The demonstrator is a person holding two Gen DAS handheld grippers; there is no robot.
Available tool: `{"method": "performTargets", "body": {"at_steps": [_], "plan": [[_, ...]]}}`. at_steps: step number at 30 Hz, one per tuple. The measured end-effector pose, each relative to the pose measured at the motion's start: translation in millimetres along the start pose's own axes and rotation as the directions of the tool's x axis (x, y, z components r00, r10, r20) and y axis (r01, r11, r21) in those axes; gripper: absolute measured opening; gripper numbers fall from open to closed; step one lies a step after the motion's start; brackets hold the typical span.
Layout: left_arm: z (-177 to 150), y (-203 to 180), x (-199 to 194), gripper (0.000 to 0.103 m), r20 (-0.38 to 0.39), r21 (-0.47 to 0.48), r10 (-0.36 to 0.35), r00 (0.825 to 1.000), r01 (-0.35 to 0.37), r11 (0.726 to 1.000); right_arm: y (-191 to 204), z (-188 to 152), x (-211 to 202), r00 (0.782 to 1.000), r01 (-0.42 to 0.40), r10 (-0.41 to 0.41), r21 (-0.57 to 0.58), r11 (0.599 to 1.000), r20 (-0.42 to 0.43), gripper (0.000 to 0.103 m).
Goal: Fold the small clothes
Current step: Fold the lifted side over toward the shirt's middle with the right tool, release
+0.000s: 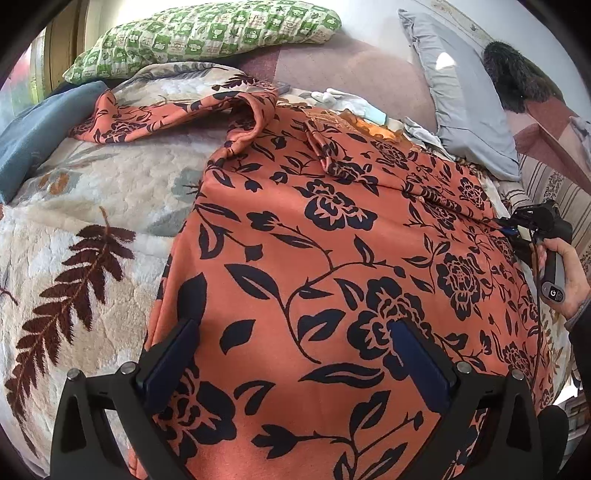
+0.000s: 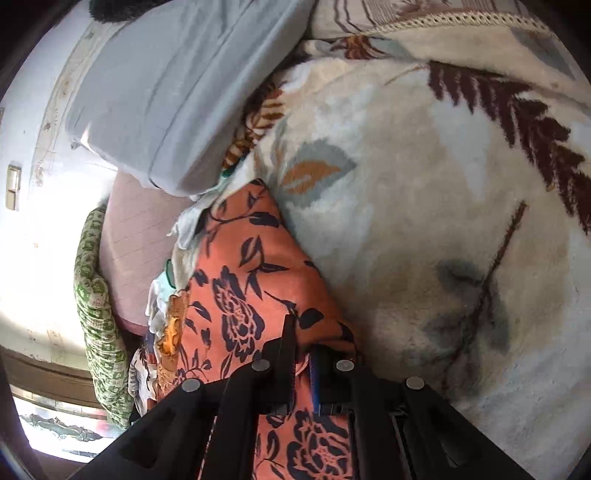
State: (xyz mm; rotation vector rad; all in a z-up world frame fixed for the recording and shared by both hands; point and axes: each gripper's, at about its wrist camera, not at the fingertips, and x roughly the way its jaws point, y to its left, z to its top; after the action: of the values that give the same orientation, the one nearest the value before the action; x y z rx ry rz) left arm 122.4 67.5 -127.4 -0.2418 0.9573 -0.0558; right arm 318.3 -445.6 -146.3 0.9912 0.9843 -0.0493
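Observation:
An orange garment [image 1: 314, 236] with a dark floral print lies spread on the leaf-patterned blanket [image 1: 92, 206], one sleeve [image 1: 177, 114] stretched to the far left. My left gripper [image 1: 293, 326] hangs open over the garment's near part, its blue pads wide apart with only flat cloth beneath. At the garment's right edge my right gripper [image 1: 508, 225] is held by a hand [image 1: 565, 273]. The right wrist view shows that gripper [image 2: 303, 347] shut on a fold of the orange garment [image 2: 243, 280] at its edge, with cloth pinched between the fingers.
A green checked pillow [image 1: 207, 33] and a grey pillow [image 1: 461, 99] lie at the far side of the bed. Several pale small clothes [image 1: 351, 103] are heaped behind the garment. A blue cloth [image 1: 37, 125] lies at the left, and a dark furry thing [image 1: 517, 77] at the far right.

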Motion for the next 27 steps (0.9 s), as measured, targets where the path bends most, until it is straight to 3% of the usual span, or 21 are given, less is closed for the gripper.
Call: {"method": "performTargets", "body": {"at_steps": [2,6,9,11,14,17,18,19,20,21,22,25,27], "plan": [[0.6,0.1,-0.5,0.103,0.001,0.002,-0.012,1.000,0.012,1.000,2.2,-2.6,7.2,0.998,-0.026,0.024,-0.036,0.999,-0.061,0.009],[2.6,4.4,-2.0,0.103,-0.002,-0.024,-0.045,0.999,0.045,0.999,9.8,-7.8,-12.3,0.994,0.004,-0.012,-0.072,0.997,-0.107,0.033],[3.5,8.0,-2.8,0.103,-0.005,-0.046,-0.076,0.997,0.076,0.996,24.4,-13.4,-32.8,0.997,0.018,-0.029,-0.140,0.990,-0.077,0.033],[3.8,8.6,-3.1,0.103,-0.008,-0.053,-0.094,0.996,0.093,0.994,41.6,-13.6,-41.0,0.997,-0.020,0.006,-0.183,0.983,-0.077,0.033],[4.6,6.3,-1.7,0.103,-0.011,-0.050,-0.112,0.994,0.111,0.993,72.2,-6.1,-27.6,0.983,-0.134,0.103,-0.212,0.968,-0.151,0.033],[5.0,2.1,1.1,0.103,-0.019,-0.027,-0.105,0.994,0.105,0.994,89.2,12.9,2.7,0.976,-0.164,0.126,-0.223,0.961,-0.176,0.034],[5.2,0.9,2.1,0.103,-0.021,-0.019,-0.100,0.995,0.100,0.995,82.8,22.0,12.4,0.979,-0.155,0.121,-0.213,0.965,-0.165,0.039],[5.2,0.4,2.7,0.103,-0.022,-0.014,-0.098,0.995,0.097,0.995,67.5,30.8,23.6,0.987,-0.089,0.063,-0.177,0.980,-0.151,0.052],[5.2,0.3,3.3,0.103,-0.024,-0.012,-0.098,0.995,0.097,0.995,41.3,36.2,30.5,0.991,0.017,-0.029,-0.093,0.995,-0.132,0.049],[5.6,0.3,4.0,0.103,-0.025,-0.011,-0.099,0.995,0.099,0.995,12.0,34.2,29.3,0.993,-0.022,0.027,0.043,0.999,-0.111,0.030],[6.2,0.5,5.0,0.103,-0.026,-0.013,-0.102,0.994,0.102,0.995,-2.7,29.4,21.6,0.991,-0.097,0.105,0.098,0.990,-0.078,0.030],[6.1,-1.2,7.0,0.103,-0.033,-0.015,-0.112,0.993,0.111,0.994,1.3,14.9,1.4,0.991,-0.068,0.069,0.010,0.998,-0.117,0.030],[5.3,-4.6,6.5,0.103,-0.030,-0.001,-0.115,0.993,0.115,0.993,8.8,18.0,-14.0,0.994,-0.067,0.066,-0.004,0.998,-0.090,0.032]]}}
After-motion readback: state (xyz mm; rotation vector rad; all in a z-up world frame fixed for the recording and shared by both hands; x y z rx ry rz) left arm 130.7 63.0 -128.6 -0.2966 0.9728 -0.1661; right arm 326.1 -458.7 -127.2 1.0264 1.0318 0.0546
